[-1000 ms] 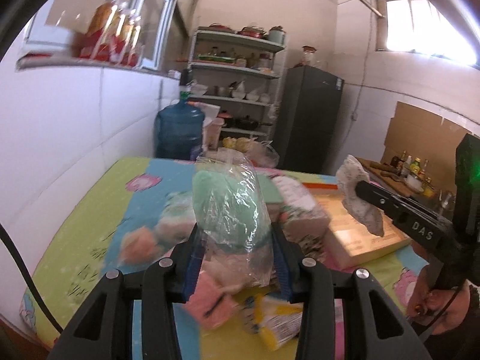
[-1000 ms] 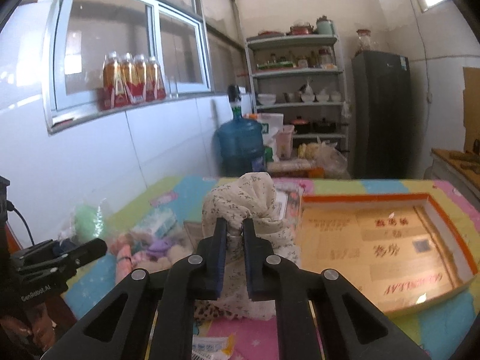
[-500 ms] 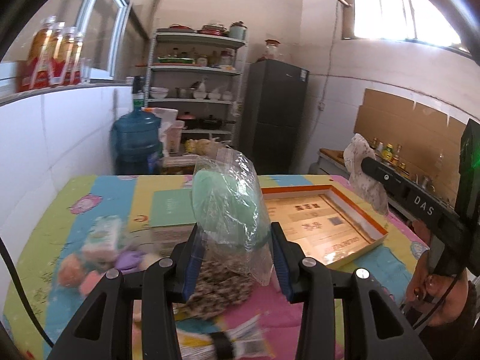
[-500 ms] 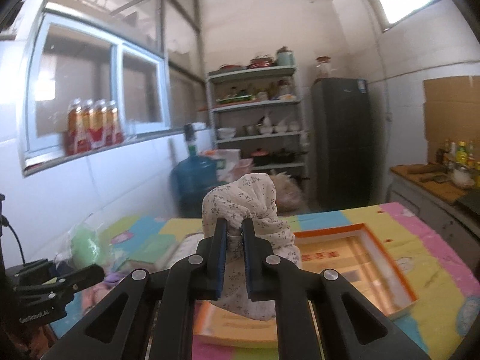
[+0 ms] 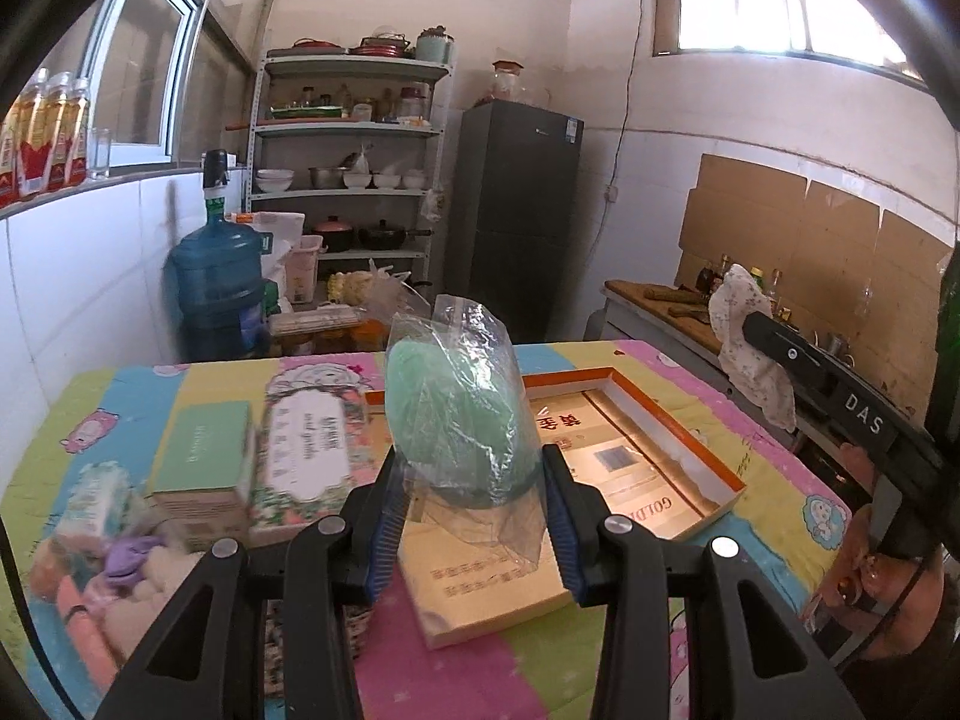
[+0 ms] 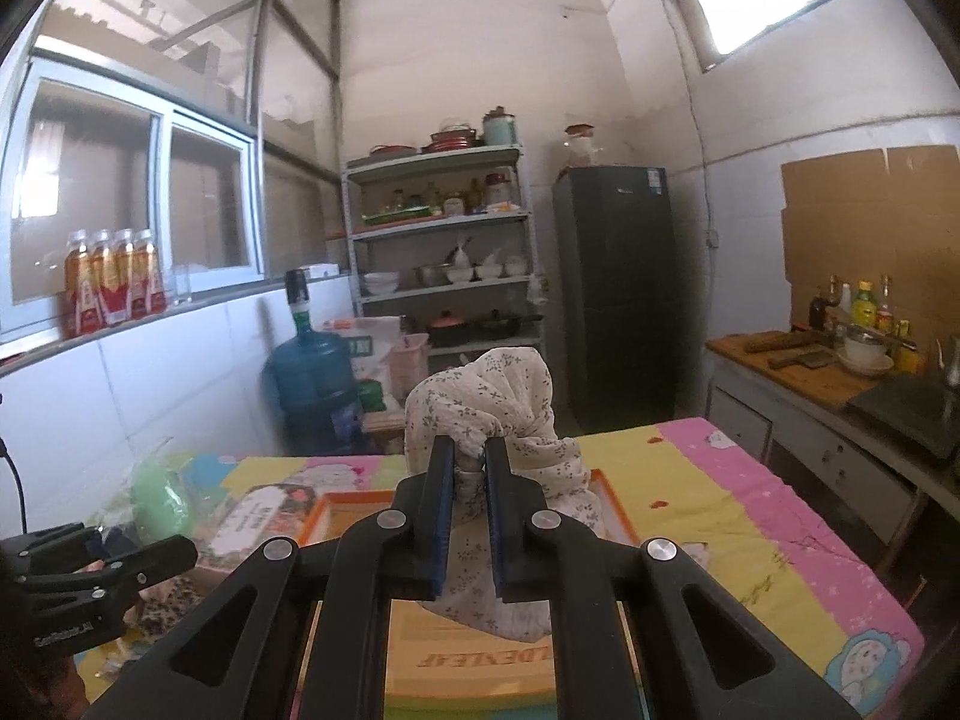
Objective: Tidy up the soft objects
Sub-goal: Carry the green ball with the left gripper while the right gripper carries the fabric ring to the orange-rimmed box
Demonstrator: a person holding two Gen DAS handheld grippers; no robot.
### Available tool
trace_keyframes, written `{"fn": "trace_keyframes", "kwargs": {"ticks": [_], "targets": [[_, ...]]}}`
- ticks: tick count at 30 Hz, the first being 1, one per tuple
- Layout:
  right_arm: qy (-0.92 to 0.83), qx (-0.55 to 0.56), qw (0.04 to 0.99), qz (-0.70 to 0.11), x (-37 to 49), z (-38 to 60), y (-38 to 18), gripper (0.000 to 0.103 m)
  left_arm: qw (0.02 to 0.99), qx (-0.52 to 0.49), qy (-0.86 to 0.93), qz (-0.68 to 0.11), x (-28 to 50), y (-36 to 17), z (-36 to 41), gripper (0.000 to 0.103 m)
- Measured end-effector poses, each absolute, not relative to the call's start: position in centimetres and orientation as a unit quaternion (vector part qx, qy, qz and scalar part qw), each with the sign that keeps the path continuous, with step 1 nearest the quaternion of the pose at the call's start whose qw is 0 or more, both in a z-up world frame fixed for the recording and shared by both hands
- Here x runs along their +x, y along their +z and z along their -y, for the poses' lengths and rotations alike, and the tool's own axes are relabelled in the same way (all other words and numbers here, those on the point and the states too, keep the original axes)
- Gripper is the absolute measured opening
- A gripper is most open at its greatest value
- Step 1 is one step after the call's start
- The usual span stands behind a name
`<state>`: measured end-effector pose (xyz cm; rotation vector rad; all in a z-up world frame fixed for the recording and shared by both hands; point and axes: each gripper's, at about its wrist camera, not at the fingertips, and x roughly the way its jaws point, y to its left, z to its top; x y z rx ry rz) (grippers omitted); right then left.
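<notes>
Both grippers loaded, each carrying a soft thing up off the table.

Left wrist view: the left gripper (image 5: 474, 498) is clamped on a green soft lump in a clear plastic bag (image 5: 459, 414), pads pressing its sides, held above the orange-rimmed box tray (image 5: 636, 450). Only this view shows the pile of pastel soft bits (image 5: 102, 576) at the table's left edge, plus the green box (image 5: 201, 456) and floral box (image 5: 309, 450) next to it, and a bit of the person's hand (image 5: 864, 564) under the other tool. Right wrist view: the right gripper (image 6: 468, 516) is pinched tight on a bunched white floral cloth (image 6: 498, 414), hanging over the tray's near end. Only here you get the counter with the cleaver (image 6: 801, 360) and bottles.
</notes>
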<state>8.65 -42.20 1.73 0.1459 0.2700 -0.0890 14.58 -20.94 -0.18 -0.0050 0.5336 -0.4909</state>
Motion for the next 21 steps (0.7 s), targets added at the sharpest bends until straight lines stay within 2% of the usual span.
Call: {"fn": "trace_keyframes", "kwargs": {"ticks": [21], "targets": [[-0.014, 0.101, 0.975, -0.199, 12.4, 46.4, -3.2, 0.01, 0.91, -0.016, -0.234, -0.341, 19.8, -5.4, 26.5, 0.043]]}}
